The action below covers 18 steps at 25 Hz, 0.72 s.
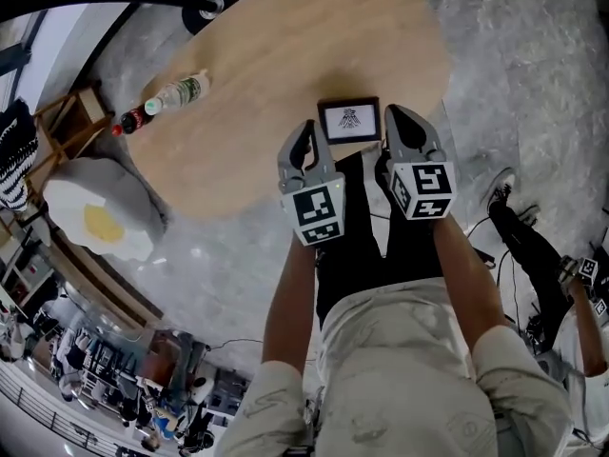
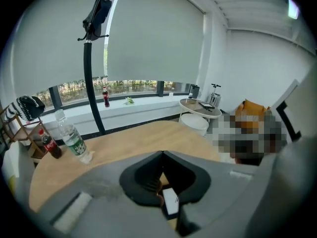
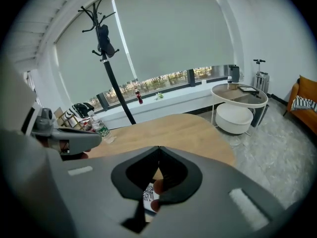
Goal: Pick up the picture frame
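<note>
The picture frame (image 1: 349, 120), black-edged with a white print, lies flat on the wooden table (image 1: 285, 55) near its front edge. My left gripper (image 1: 306, 133) hovers just left of it, jaws shut and empty. My right gripper (image 1: 398, 120) hovers just right of it, also shut with nothing in it. In the left gripper view the shut tips (image 2: 162, 153) meet above the table, and the frame (image 2: 170, 202) shows through the gap below them. The right gripper view has the frame (image 3: 148, 195) under its shut tips (image 3: 159, 148).
A water bottle (image 1: 181, 91) and a cola bottle (image 1: 133, 120) lie at the table's left edge. A coat stand's base (image 1: 214, 3) sits beyond the table. A fried-egg cushion (image 1: 100, 219) rests on a seat at left. A round side table (image 3: 238, 95) stands far right.
</note>
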### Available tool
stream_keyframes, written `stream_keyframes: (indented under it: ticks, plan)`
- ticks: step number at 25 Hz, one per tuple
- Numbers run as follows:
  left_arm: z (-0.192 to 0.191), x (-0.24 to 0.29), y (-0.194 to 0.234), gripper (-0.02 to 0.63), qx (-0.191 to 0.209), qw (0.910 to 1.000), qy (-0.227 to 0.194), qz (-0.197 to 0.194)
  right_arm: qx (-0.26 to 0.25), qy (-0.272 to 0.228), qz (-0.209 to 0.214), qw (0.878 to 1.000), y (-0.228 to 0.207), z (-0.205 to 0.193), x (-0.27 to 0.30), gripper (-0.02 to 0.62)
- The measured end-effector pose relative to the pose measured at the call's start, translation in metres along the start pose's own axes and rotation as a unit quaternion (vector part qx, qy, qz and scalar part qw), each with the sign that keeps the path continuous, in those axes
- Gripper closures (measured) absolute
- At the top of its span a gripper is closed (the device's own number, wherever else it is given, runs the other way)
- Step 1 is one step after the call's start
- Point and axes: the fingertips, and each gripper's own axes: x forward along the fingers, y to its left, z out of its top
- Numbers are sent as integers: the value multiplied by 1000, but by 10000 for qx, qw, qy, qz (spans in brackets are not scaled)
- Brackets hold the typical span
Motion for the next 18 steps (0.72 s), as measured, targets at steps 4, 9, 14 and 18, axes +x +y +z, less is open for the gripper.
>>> stream_keyframes:
  ticks: [4,9,14,18]
  plan:
    - [-24,8,0,601,-46,9997,229,-45,-5,288,-42,9996,-2,-28,7,591]
    - [-62,29,1,601,11,9982,586,-135,75,651,-120,9978,-10,-69,23,589]
    - [-99,43,1,577,-75,9946,1017,-189,138,981,-117,9950,-13,-102,34,552]
    - [-121,50,-2,544,-221,9909,1302,-258,182,1163,-254,9927,-23,-115,41,551]
